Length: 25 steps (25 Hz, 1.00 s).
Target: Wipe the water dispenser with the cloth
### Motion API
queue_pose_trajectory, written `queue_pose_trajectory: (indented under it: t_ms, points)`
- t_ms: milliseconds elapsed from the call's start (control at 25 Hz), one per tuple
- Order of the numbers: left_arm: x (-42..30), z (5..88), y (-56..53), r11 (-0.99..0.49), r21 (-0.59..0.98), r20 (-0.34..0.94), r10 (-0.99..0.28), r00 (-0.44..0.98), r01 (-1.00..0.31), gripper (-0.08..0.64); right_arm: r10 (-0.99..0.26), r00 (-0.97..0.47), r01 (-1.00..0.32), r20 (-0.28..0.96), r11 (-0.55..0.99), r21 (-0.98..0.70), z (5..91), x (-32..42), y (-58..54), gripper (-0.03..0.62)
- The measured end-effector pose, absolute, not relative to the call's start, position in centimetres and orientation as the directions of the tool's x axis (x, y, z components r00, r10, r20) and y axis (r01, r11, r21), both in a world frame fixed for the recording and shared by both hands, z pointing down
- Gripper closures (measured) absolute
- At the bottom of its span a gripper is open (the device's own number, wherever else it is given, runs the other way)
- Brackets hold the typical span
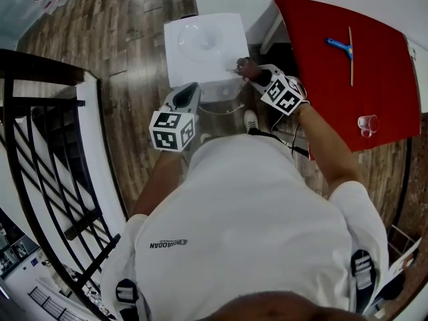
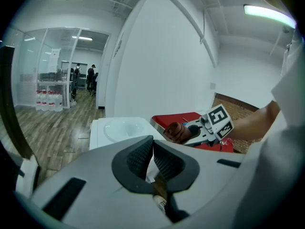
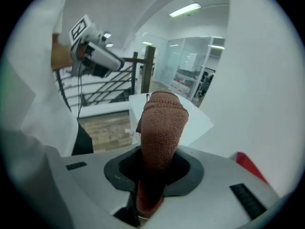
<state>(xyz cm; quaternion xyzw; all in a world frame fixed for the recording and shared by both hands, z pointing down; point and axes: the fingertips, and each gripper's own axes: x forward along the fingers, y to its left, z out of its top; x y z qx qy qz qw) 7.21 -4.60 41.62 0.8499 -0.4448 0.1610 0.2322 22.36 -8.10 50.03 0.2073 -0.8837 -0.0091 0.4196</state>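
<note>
The white water dispenser [image 1: 204, 45] stands on the wooden floor, seen from above with a round hollow in its top. My right gripper [image 1: 250, 71] is shut on a folded brown cloth [image 1: 245, 66] and holds it at the dispenser's front right corner. In the right gripper view the cloth [image 3: 162, 128] sticks up out of the jaws, with the dispenser [image 3: 195, 123] just behind it. My left gripper [image 1: 190, 91] hovers over the dispenser's front edge, shut with nothing between its pads [image 2: 143, 154]. The left gripper view shows the dispenser [image 2: 119, 128] ahead and the cloth [image 2: 177, 131] to its right.
A red table [image 1: 374, 92] stands to the right, carrying a blue-handled tool [image 1: 340, 47], a thin wooden stick [image 1: 350, 55] and a clear glass [image 1: 366, 123]. A black stair railing [image 1: 40, 132] runs along the left. A white wall [image 2: 162, 66] is behind the dispenser.
</note>
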Motion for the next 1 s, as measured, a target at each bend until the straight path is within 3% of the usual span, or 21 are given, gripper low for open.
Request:
queue_pose_trajectory:
  t_ms: [240,440,1000]
  points:
    - [8.6,41.4,-6.0,-0.499,0.195,0.5,-0.69,0.523,-0.844,0.559,-0.391,-0.719,-0.613,0.574,0.747,-0.259,49.0,24.0,-10.2,0.518]
    - [10.8,41.7,-7.1,-0.519,0.168,0.522,-0.674,0.523,-0.838,0.559,-0.435,-0.774,-0.633,0.459,0.526,-0.569,51.0,26.1,-12.6,0.518]
    - [14.0,43.4,-10.7,-0.46,0.16,0.597,-0.66,0.457,-0.873,0.559,-0.319,-0.835,-0.549,0.449,0.41,-0.729,59.5,26.2,-14.9,0.518]
